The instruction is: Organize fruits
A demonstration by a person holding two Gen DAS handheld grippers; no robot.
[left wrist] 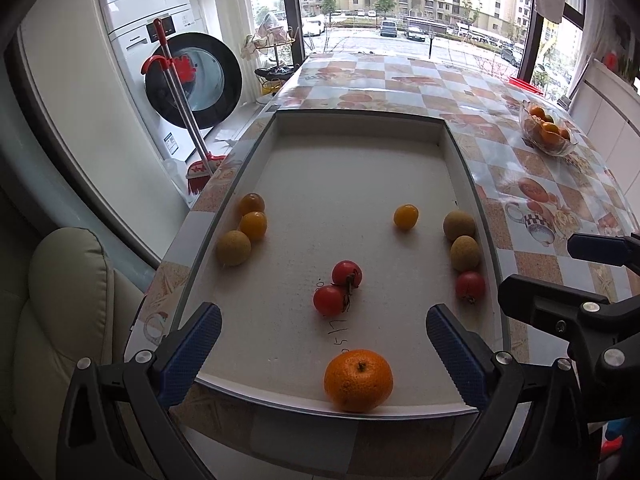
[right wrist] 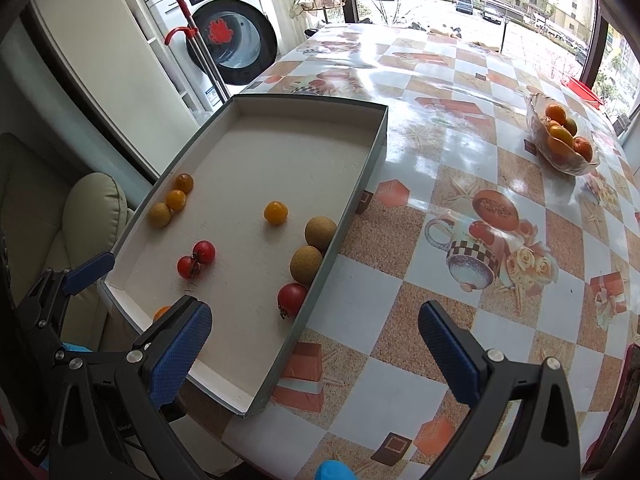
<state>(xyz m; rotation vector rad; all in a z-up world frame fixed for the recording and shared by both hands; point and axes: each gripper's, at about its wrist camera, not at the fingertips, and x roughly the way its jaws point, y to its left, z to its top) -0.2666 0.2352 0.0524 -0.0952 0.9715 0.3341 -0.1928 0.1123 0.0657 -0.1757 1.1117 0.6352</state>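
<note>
Mandarin [left wrist: 358,380] sits at the near edge of the tray [left wrist: 360,114], right between my left gripper [left wrist: 324,344] fingers, touching nothing but tray floor and near wall. I judge it light, soft-skinned, bruisable and prone to rolling: take it across the equator, gentle squeeze. Roughly round, slightly flattened, stem dimple up, so no real long axis; any approach angle works. Twin tomatoes [left wrist: 338,288] just beyond are joined at the stem, more fragile. Left gripper is spread wide, empty. Right gripper [right wrist: 316,344] also spread, empty, hovering over the tray's right wall and tablecloth [right wrist: 440,240].
</note>
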